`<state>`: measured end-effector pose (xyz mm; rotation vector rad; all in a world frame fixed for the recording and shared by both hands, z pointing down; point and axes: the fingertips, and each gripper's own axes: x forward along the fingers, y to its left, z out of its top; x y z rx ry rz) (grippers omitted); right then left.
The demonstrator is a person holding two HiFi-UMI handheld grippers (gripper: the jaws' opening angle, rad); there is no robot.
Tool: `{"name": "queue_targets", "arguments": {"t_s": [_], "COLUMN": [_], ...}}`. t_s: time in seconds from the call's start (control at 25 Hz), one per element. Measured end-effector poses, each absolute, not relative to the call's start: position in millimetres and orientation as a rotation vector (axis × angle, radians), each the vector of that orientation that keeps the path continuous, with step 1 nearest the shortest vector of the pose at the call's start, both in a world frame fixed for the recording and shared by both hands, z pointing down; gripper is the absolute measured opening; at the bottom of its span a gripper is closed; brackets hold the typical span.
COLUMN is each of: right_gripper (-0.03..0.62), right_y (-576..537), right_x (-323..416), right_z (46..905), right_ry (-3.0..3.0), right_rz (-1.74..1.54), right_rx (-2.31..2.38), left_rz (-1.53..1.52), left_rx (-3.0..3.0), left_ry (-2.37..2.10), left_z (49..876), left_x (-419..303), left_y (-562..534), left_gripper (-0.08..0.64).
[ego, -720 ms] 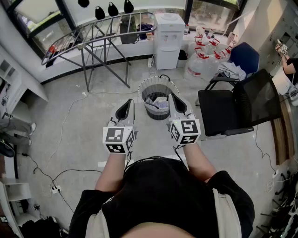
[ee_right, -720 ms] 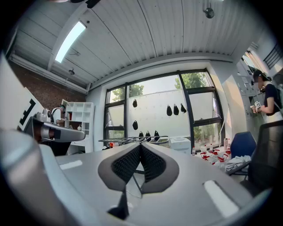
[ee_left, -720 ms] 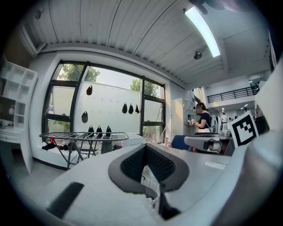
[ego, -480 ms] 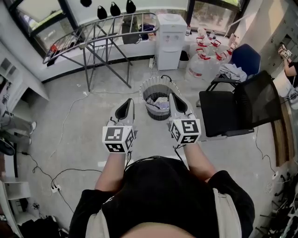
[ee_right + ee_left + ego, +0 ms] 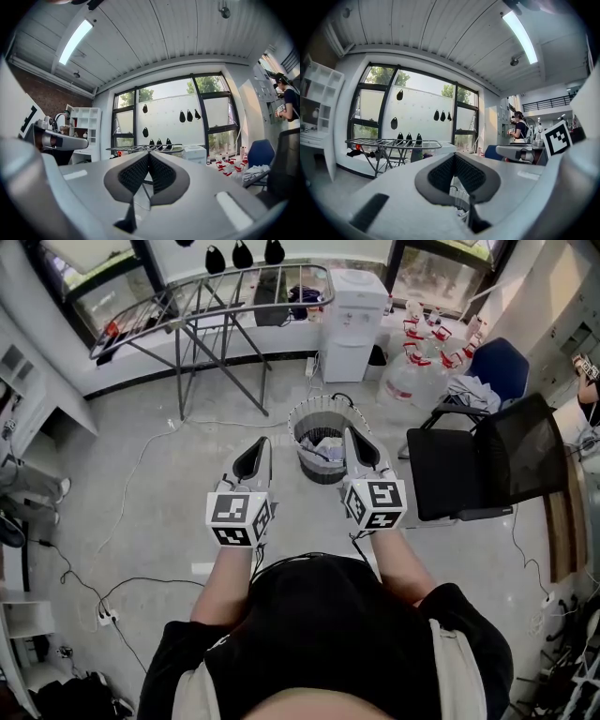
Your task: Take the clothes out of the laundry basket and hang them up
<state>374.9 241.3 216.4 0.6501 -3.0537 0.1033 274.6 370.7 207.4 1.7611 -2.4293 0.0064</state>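
With both sets of fingers pressed together on nothing, the left gripper (image 5: 259, 444) and right gripper (image 5: 351, 435) are held side by side in front of the person's torso, roughly level and a little apart. Each gripper's own view confirms it: pads meet on the left (image 5: 454, 157) and on the right (image 5: 148, 155).

The laundry basket (image 5: 298, 418) stands on the floor (image 5: 187, 446) just past the fingertips, in the gap between the two grippers. The clothes (image 5: 323, 446) are bunched inside it below the rim (light fabric, can't separate the pieces).

Clearances:
- Left of the basket is open floor, with only a thin cable (image 5: 141, 479) trailing across it.
- On the right, the front edge of the black chair (image 5: 469, 470) sits near the basket.
- The drying rack (image 5: 216, 292) is beyond and to the left, along the window and well apart from the basket. Its legs splay out onto the floor.
- The water dispenser (image 5: 361, 320) is at the rack's right end, behind the basket, with water jugs (image 5: 412, 376) beside it.
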Motion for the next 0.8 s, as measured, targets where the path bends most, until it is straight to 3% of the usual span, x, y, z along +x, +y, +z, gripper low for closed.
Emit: {"name": "queue_targets", "arguments": {"t_s": [0.8], "right_gripper": [0.012], "right_y": [275], "right_x": [286], "right_z": [221], "right_ry": [-3.074], "right_rz": [0.052], "right_rx": [0.562], "left_rz": [0.002], "left_rx": [1.678], "left_ry": [-2.497], "left_z": [220], "left_x": [196], "left_y": [422], "left_gripper": [0.009]}}
